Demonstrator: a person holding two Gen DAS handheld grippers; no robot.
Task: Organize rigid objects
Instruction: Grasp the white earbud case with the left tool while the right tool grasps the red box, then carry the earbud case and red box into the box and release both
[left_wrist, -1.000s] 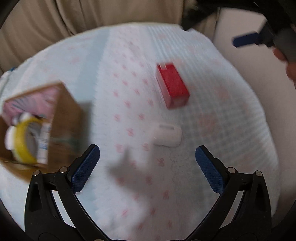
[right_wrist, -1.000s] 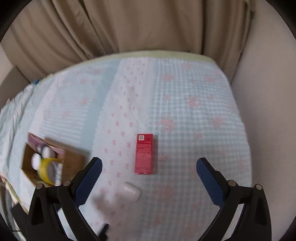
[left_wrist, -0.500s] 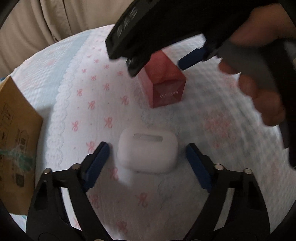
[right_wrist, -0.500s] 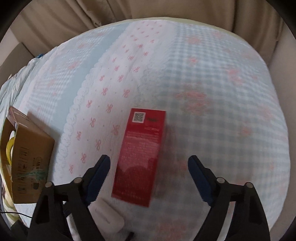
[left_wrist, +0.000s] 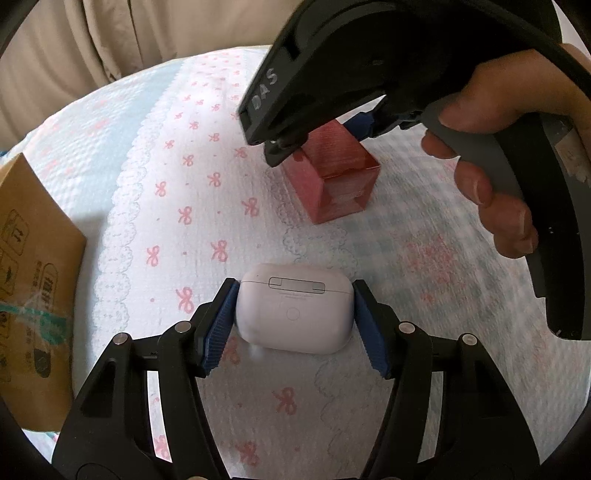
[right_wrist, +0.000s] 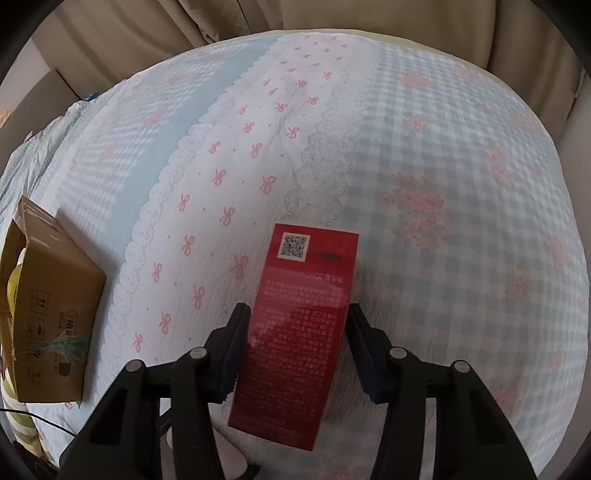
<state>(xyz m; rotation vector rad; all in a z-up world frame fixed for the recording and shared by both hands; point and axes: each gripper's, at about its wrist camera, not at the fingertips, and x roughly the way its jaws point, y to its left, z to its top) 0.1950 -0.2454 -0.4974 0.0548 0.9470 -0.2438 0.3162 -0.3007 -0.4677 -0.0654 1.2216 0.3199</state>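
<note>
Earbuds case (left_wrist: 293, 308) sits low-centre in the left view, right between your left gripper (left_wrist: 295, 325) pads, which are closing and look just about touching its short ends. It's smooth, rounded plastic, probably light and slippery, so squeeze across the flat middle rather than the curved corners. Red box (right_wrist: 295, 314) lies lower-centre in the right view; your right gripper (right_wrist: 293, 349) jaws are closing on its long sides near the bottom end. It looks like stiff card, likely light and easy to dent, so go gentle. Cardboard box (right_wrist: 51, 314) at the left edge lies open toward the left, with something yellow inside, though I can't tell what else.
</note>
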